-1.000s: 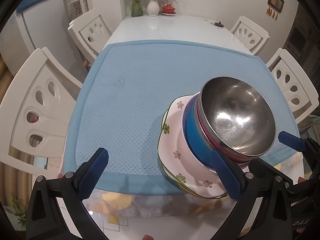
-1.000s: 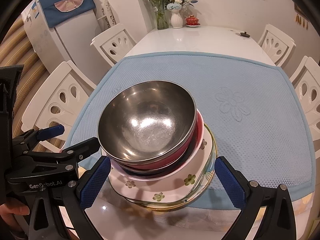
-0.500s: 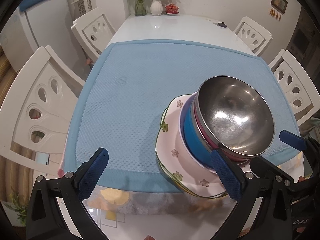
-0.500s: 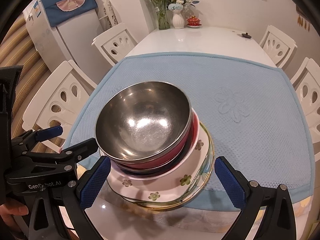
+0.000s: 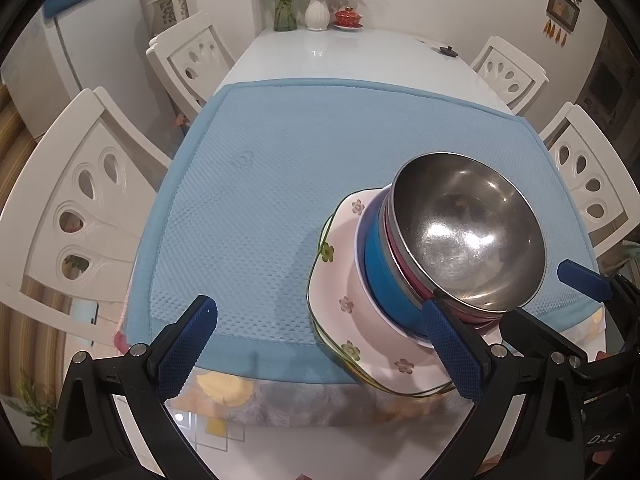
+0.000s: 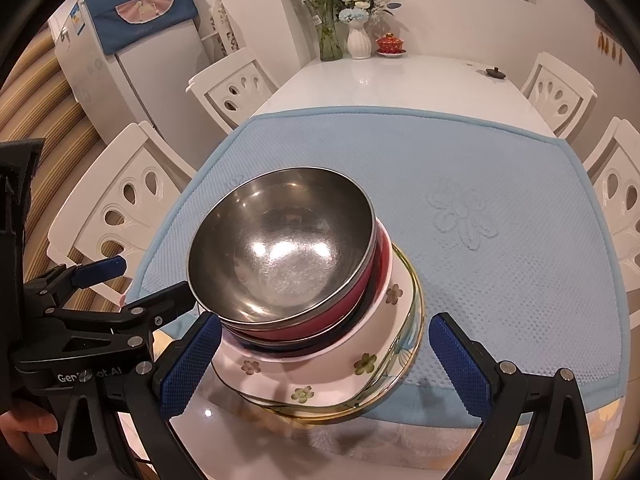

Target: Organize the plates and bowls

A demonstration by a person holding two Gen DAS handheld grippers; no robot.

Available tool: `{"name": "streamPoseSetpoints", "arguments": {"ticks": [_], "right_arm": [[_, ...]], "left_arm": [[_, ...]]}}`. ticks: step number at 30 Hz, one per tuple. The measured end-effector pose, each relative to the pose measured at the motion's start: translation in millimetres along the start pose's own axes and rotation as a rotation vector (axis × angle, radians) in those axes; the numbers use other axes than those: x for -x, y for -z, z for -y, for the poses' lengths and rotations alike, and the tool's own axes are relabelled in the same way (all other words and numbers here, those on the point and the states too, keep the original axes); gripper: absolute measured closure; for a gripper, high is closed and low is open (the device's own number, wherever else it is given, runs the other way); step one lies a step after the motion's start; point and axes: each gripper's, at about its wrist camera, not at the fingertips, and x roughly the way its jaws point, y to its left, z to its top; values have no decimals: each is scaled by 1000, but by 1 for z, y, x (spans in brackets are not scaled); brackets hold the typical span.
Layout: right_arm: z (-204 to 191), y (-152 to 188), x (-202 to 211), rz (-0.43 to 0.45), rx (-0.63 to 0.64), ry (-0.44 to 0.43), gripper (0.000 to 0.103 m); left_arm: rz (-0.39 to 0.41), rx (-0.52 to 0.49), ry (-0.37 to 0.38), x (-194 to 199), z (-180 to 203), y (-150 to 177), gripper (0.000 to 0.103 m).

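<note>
Showing only in the right wrist view, a hand [image 6: 24, 426] grips the spread left gripper [image 6: 152, 288]; right gripper [image 6: 326, 364] gapes too.

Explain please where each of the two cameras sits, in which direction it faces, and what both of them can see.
Left wrist: sits on the left gripper, faces forward and down over the blue mat; its open fingers show, and the right gripper's finger at right.
Right wrist: sits on the right gripper, faces the stack from the near table edge; its open fingers show, plus the left gripper and a hand.
Shared: steel bowl topping the stack, mat, white vase.
</note>
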Motion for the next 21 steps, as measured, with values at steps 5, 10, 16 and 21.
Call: {"name": "streamPoseSetpoints", "arguments": {"ticks": [5,10,16,21], "right_arm": [[0,-1,0,2,3,1,0],[1,0,0,0,0,-3,0],[2,0,0,4,-2,-2,0],[4,-2,3,19,-10,4,0]], "left_arm": [[6,3,1,1,0,0,1],[4,1,3,0,0,0,1],[16,-8,-3,3,2,0,1],[31,-20,2,7,4,0,1]]}}
